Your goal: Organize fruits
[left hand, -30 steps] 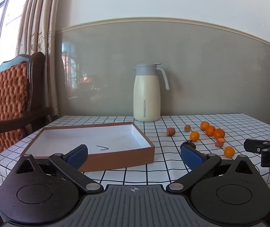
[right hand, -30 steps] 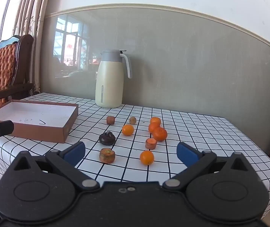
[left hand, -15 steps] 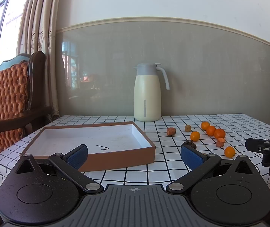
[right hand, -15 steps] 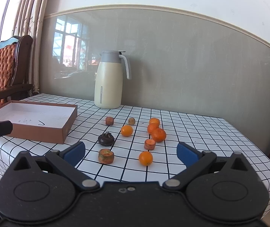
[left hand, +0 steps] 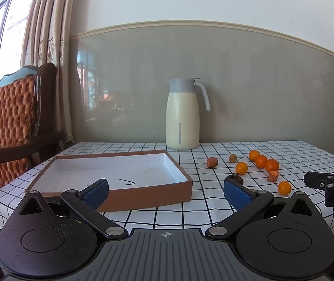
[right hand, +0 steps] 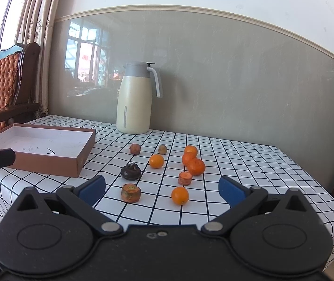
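Note:
Several small oranges [right hand: 156, 161] and carrot pieces [right hand: 131, 193] lie scattered on the checked tablecloth, with a dark mangosteen [right hand: 131, 171] among them. A shallow brown box [right hand: 80, 159] with a white inside stands empty to their left. My right gripper [right hand: 162, 190] is open and empty, just short of the nearest orange [right hand: 180, 195]. My left gripper [left hand: 165, 190] is open and empty at the box's near edge [left hand: 148, 195]. The fruits show at the right in the left wrist view [left hand: 241, 168].
A cream thermos jug [right hand: 136, 98] stands at the back by the grey wall. A wooden chair with an orange cushion [left hand: 5, 117] is at the table's left. The table edge drops off at the right [right hand: 331, 201].
Both grippers have risen or eased back slightly; the fruits sit a little lower and closer in the right wrist view. Nothing was grasped or moved.

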Motion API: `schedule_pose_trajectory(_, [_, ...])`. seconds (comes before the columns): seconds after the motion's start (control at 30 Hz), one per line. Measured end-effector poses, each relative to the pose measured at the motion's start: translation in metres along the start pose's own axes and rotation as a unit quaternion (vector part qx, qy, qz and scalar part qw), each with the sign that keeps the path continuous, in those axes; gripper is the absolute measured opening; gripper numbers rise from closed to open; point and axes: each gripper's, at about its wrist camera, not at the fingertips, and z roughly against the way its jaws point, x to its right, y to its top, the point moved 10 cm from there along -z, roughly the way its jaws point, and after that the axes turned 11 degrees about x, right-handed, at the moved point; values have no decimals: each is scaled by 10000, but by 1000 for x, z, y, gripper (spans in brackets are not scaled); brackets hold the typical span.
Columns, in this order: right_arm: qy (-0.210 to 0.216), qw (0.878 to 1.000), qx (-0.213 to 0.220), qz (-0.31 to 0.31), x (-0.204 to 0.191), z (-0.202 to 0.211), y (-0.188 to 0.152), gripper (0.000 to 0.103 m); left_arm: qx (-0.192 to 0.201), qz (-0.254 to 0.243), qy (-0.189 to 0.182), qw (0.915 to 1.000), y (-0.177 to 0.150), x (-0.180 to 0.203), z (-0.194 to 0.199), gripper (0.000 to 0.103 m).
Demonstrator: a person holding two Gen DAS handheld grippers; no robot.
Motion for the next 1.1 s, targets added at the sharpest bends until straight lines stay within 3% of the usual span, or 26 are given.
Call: schedule_pose_trajectory(1.1, [-21, 10000, 26, -3, 3, 1, 1, 97, 26, 56, 32, 10000, 1, -4, 0, 103])
